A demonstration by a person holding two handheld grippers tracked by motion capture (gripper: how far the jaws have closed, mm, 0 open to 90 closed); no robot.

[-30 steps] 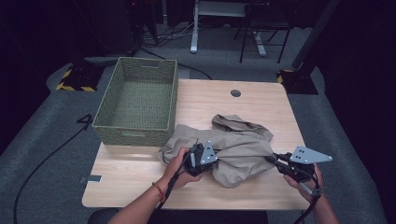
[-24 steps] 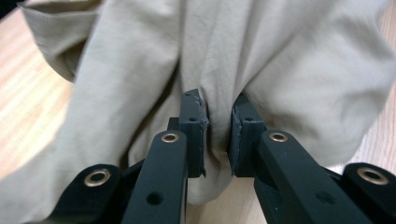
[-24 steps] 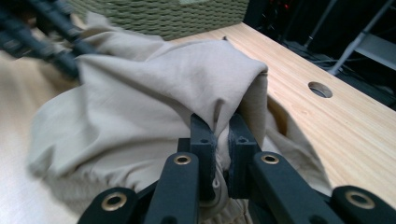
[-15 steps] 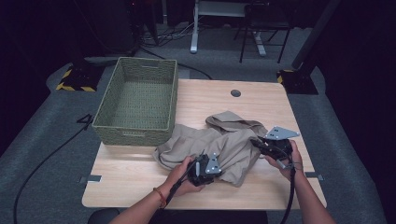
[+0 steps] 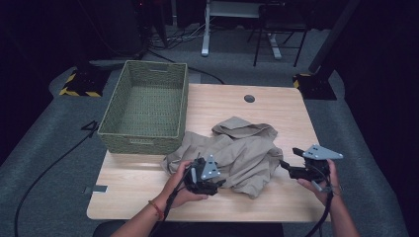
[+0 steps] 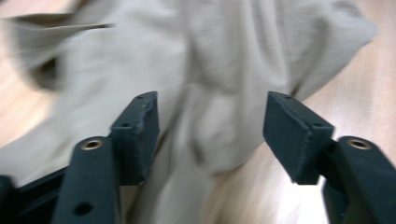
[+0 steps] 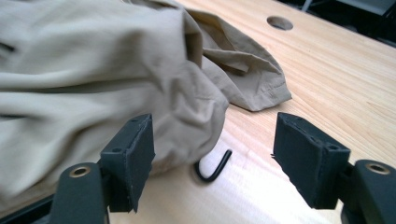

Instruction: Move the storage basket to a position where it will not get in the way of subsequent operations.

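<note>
Woven green basket [image 5: 143,106] sits at the left of the wooden table [image 5: 276,106], its inside bare, with its near right corner just beside the cloth. Right of it, a crumpled tan garment [image 5: 237,153] lies in a heap on the near middle of the tabletop.

At the garment's near left edge, the left gripper [image 5: 220,182] rests low over the fabric in the person's left hand [image 5: 180,190]. In the left gripper view its jaws stand apart, having just been opening, with the folds of the garment [image 6: 210,84] below and beyond them and neither pad pressing on it.

Farther right, the right gripper [image 5: 285,165] is held just off the garment's right edge, pointing toward it. In the right gripper view its jaws have also just been opening and stand wide; a bulge of the cloth [image 7: 140,74] lies near the left pad, and a short black cord loop [image 7: 215,170] pokes from under the fabric onto the bare wood.
</note>
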